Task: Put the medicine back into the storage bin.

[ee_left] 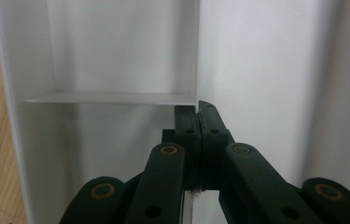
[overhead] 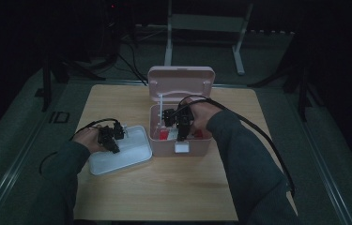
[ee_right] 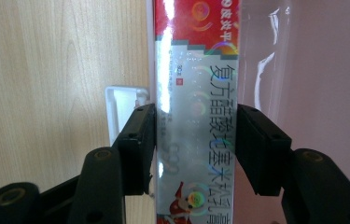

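Note:
A pink storage box stands mid-table with its lid swung up and back. My right gripper reaches down into it. In the right gripper view it is shut on a silver and red printed carton, one jaw pressed on each long side. A white divided tray lies on the table left of the box. My left gripper rests in this tray. In the left gripper view it is shut on the tray's thin divider wall, where a cross wall meets it.
The box's white latch sits on its front wall, beside my right jaw. A red item lies inside the box. Bare wooden tabletop spreads in front. Dark floor, stand legs and cables lie beyond the far edge.

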